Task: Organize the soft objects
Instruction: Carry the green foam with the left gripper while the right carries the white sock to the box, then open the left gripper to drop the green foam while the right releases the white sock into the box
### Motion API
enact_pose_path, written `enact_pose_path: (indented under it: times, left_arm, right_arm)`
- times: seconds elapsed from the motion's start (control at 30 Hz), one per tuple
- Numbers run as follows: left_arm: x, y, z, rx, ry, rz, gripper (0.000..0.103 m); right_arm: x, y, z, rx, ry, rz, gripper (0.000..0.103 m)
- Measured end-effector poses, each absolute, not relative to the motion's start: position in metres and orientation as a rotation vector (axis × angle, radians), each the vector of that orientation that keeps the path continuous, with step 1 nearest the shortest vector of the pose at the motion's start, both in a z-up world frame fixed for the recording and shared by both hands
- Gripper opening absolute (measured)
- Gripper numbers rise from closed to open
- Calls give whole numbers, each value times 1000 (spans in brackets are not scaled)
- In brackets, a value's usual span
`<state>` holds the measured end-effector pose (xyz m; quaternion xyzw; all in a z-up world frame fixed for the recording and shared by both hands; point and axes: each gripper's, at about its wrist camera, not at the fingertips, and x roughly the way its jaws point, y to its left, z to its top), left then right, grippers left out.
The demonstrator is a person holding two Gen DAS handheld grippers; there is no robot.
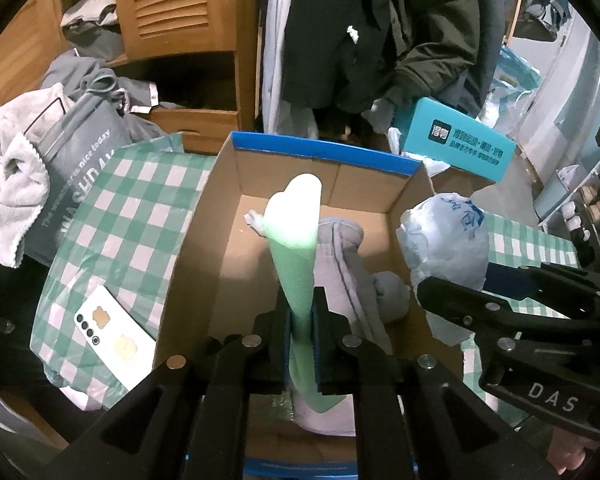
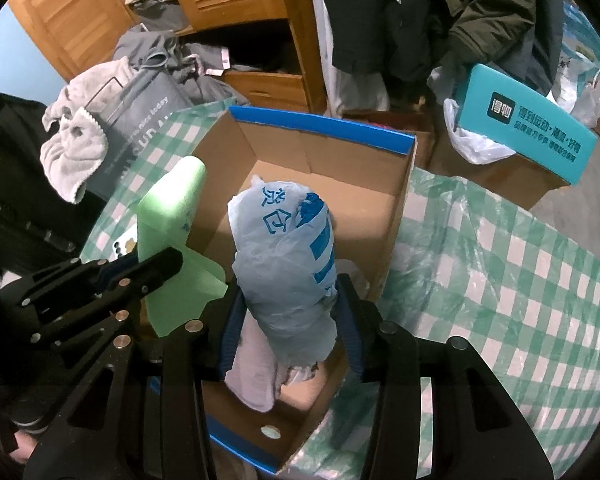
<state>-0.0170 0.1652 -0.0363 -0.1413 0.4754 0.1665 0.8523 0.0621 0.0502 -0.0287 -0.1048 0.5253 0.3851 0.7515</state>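
My left gripper point(image 1: 302, 300) is shut on a folded green foam sheet point(image 1: 296, 240), which sticks up over an open cardboard box point(image 1: 324, 152) with a blue rim. A grey garment point(image 1: 348, 264) lies inside the box. In the right wrist view my right gripper point(image 2: 292, 292) is shut on a crumpled pale-blue plastic bag point(image 2: 284, 256), held above the same cardboard box point(image 2: 324, 128). A white cloth point(image 2: 252, 376) lies below the bag. The left gripper point(image 2: 156, 268) with the green foam sheet point(image 2: 172, 208) shows to the left of it.
The box stands on a green-and-white checked cloth point(image 2: 500, 280). A white phone point(image 1: 112, 336) lies left of the box. A grey bag draped with a towel point(image 1: 80, 152) stands at the left and a teal carton point(image 1: 460, 148) at the right. A wooden cabinet point(image 1: 180, 12) and hanging dark jackets point(image 1: 360, 32) are behind.
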Motion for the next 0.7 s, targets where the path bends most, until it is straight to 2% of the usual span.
enact_pose_path:
  times: [0.13, 0.2, 0.33, 0.47, 0.7]
  left_arm:
    - [-18, 165, -35, -302, 1000, 360, 21]
    - [-18, 164, -32, -298, 987, 364, 32]
    - [-19, 161, -25, -286, 966, 365, 33]
    - [-20, 158, -20, -284, 946, 366, 47]
    - [-21, 145, -8, -244, 908, 346, 52]
  right_arm:
    - [63, 49, -29, -220, 1155, 843, 47]
    - [64, 46, -28, -215, 1152, 835, 51]
    - [65, 41, -25, -202, 1145, 828, 60]
    - [65, 34, -20, -195, 1132, 812, 60]
    - [65, 14, -5, -178, 1089, 774, 65]
